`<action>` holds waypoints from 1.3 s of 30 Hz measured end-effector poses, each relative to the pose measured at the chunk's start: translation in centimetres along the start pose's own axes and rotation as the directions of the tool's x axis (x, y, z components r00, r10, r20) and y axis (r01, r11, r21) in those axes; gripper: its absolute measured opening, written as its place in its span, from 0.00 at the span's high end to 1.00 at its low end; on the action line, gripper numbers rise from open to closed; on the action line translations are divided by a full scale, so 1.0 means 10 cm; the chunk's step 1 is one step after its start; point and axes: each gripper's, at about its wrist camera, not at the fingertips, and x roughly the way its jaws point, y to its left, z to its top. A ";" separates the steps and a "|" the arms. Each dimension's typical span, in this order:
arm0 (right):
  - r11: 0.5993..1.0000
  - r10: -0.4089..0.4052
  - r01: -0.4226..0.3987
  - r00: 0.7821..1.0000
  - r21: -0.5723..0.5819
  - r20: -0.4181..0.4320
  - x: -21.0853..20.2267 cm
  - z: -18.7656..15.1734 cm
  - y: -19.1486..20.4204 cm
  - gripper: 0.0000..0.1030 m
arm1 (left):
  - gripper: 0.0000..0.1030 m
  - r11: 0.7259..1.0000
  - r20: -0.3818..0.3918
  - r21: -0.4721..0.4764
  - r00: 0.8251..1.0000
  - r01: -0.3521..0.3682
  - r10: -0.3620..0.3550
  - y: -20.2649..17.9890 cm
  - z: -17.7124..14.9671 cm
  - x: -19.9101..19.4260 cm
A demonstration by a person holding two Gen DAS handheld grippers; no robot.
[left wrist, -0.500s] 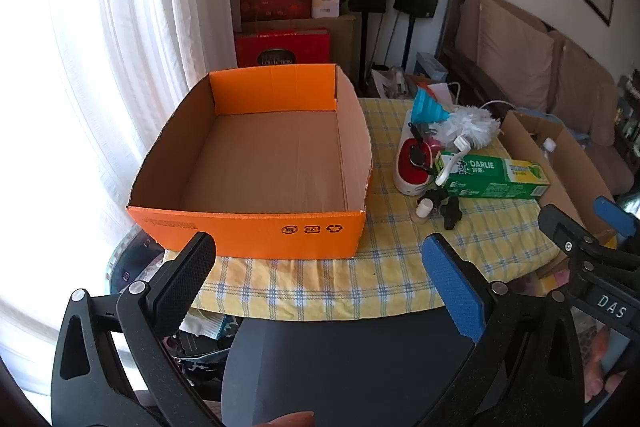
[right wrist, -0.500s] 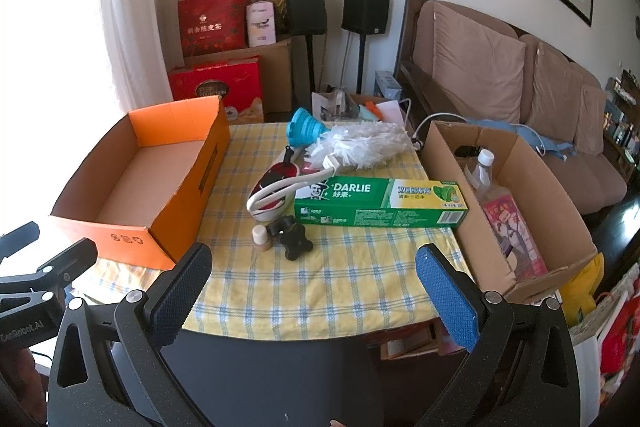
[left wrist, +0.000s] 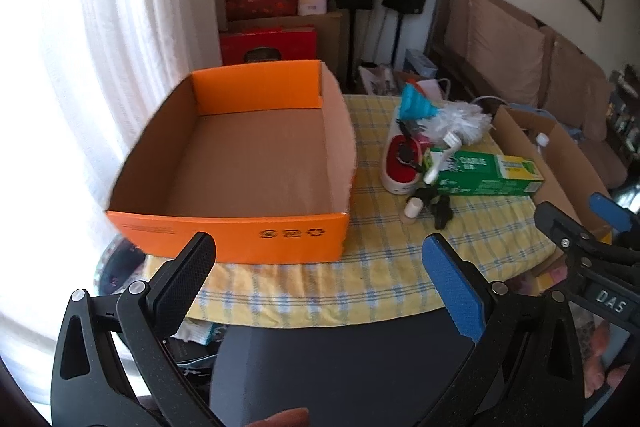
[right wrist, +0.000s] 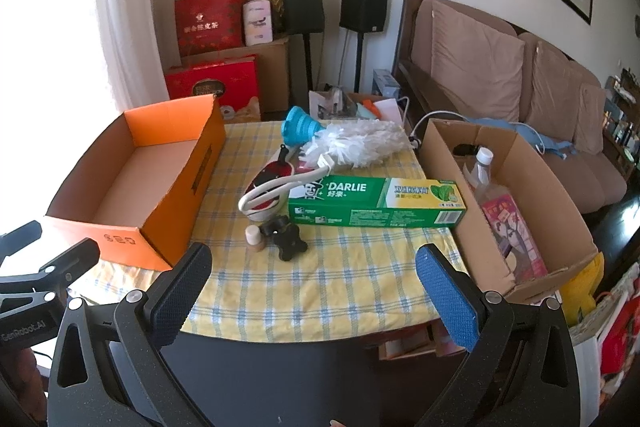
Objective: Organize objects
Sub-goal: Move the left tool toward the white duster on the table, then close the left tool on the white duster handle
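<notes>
While nothing has yet gone into it, the orange box (left wrist: 256,163) sits on the left part of the bench (right wrist: 352,279), its floor bare cardboard from wall to wall; so the sorting looks to me barely begun, if begun at all. On the right, a brown carton (right wrist: 516,203) stands against the bench edge and already holds a clear bottle (right wrist: 480,167) and a pink packet (right wrist: 512,227), though whether those belong to this job I cannot tell. Between the two boxes the loose things lie in a cluster on the checked cloth: the green toothpaste box (right wrist: 376,203) lying flat, longest of the lot; the white duster (right wrist: 356,143) behind it, its handle looping forward over a red and white gadget (right wrist: 272,183); a teal funnel (right wrist: 298,125) at the back; a black knobbed piece (right wrist: 286,237) and a small capped bottle (right wrist: 254,237) nearest the front, just beside each other. All of these are left to put away. Both tools hover short of the bench, well apart from everything; the left tool (left wrist: 320,279) has its jaws spread wide with nothing between them, and the right tool (right wrist: 312,287) likewise gapes empty.
</notes>
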 end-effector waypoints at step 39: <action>0.987 0.096 -0.076 0.986 0.142 -0.137 1.27 0.74 -0.95 0.00 | 0.16 0.936 -0.180 0.180 0.946 0.302 -0.270 -0.99 0.69 1.30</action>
